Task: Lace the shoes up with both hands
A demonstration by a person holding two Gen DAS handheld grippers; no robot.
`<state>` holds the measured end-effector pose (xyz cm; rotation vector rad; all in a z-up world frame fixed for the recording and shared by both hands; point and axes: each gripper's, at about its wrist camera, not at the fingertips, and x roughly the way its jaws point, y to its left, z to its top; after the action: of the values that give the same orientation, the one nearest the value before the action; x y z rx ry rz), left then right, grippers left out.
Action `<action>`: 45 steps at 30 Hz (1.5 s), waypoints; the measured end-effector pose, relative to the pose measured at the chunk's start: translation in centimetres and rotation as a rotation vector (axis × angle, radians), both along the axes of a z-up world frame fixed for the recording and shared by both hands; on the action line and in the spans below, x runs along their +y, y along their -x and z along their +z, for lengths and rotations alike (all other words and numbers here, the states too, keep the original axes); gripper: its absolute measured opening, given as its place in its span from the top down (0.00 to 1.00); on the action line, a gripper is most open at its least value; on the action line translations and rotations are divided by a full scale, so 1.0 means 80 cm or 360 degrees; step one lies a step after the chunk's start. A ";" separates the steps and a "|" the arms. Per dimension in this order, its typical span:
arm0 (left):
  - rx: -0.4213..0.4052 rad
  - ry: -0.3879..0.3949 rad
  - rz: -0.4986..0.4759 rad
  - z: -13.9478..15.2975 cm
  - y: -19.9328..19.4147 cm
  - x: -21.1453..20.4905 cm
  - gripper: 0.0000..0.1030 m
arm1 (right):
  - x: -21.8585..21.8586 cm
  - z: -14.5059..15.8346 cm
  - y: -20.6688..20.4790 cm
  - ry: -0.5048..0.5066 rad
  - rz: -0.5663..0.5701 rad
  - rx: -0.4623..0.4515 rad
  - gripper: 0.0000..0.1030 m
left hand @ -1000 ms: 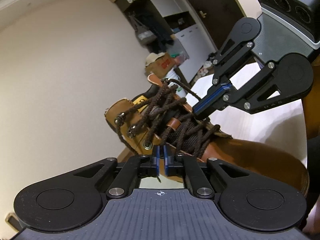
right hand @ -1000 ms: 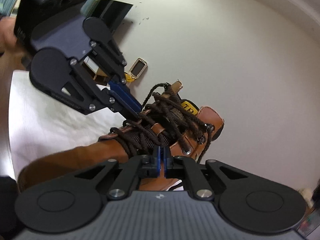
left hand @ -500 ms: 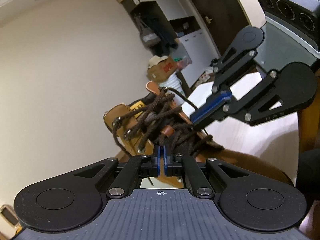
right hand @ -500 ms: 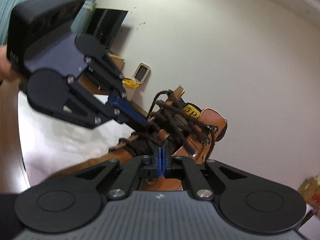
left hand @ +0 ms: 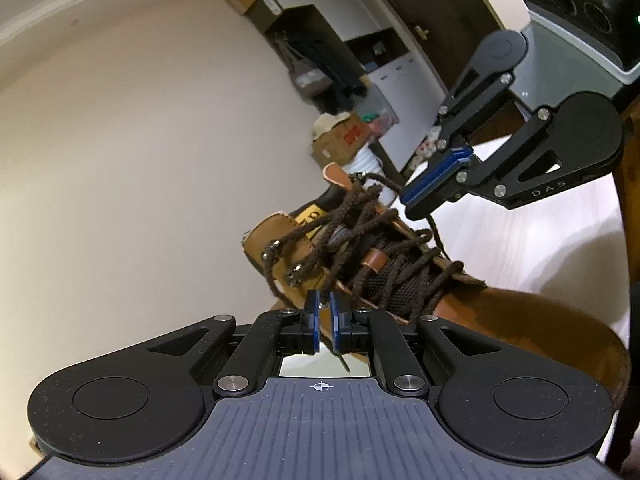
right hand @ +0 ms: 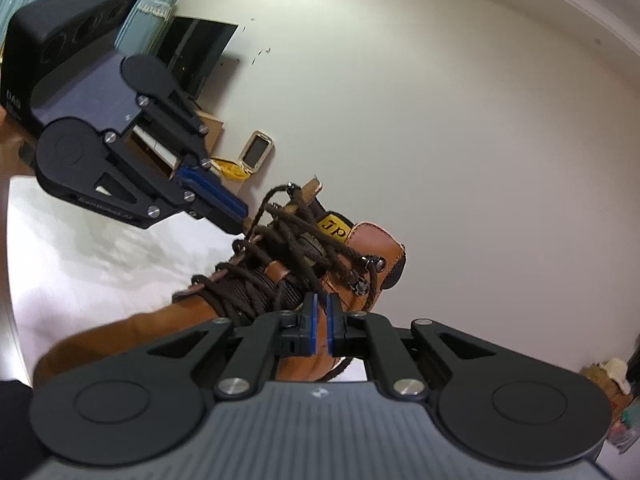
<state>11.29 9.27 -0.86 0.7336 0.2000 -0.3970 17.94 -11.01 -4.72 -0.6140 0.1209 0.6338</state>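
Note:
A tan leather boot [left hand: 500,312] with dark brown laces [left hand: 360,216] lies on a white table top [left hand: 560,240]. My left gripper [left hand: 324,312] sits low at the boot's near collar. Its jaws are opening, and a loose lace end [left hand: 340,360] runs down through the narrow gap without being pinched. In the left wrist view my right gripper [left hand: 412,204] hovers at the tongue's far side, a lace strand hanging past its tip. In the right wrist view the boot [right hand: 372,240] fills the middle. My right gripper [right hand: 319,312] shows a slim gap with only leather behind it. My left gripper [right hand: 236,220] touches the upper laces [right hand: 288,240].
A cardboard box [left hand: 340,140] and a dark shelf unit [left hand: 320,20] stand behind the boot, beside a dark door [left hand: 420,0]. On the other side are a dark screen [right hand: 200,52], a teal curtain [right hand: 140,8] and a small framed object [right hand: 258,152] on the pale wall.
Both pairs of pads were pressed together a second ago and now stand slightly apart. The right gripper's tip has drawn back from the laces toward the tongue's top.

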 end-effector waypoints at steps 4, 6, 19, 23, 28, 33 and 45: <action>-0.0021 -0.0029 -0.0028 -0.003 -0.001 -0.005 0.92 | 0.002 -0.003 -0.001 0.0019 0.0012 -0.0026 0.89; -0.0038 -0.0060 -0.0045 -0.005 -0.001 -0.006 0.92 | 0.005 -0.004 0.000 0.0034 0.0024 -0.0042 0.88; -0.0079 0.0034 -0.0019 -0.011 0.004 -0.010 0.99 | 0.010 0.006 0.014 -0.0010 0.0032 -0.0011 1.00; -0.0106 0.0122 -0.0129 0.000 0.027 -0.018 1.00 | 0.013 0.029 0.052 -0.0081 0.0190 -0.0095 1.00; -0.0156 0.0055 -0.0025 -0.004 0.032 -0.007 1.00 | 0.005 0.025 0.046 -0.0063 0.0065 -0.0103 0.95; -0.0117 0.0016 0.0022 -0.011 0.024 0.008 0.95 | -0.007 0.006 0.036 0.0004 -0.0036 -0.0023 0.88; -0.0186 -0.0286 -0.0106 -0.030 0.014 -0.009 0.92 | 0.013 0.001 0.020 0.0073 0.0000 -0.0070 0.88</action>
<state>10.19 8.59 -3.26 0.9393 0.1019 -0.4016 16.36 -9.99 -4.67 -0.6716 0.0944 0.6183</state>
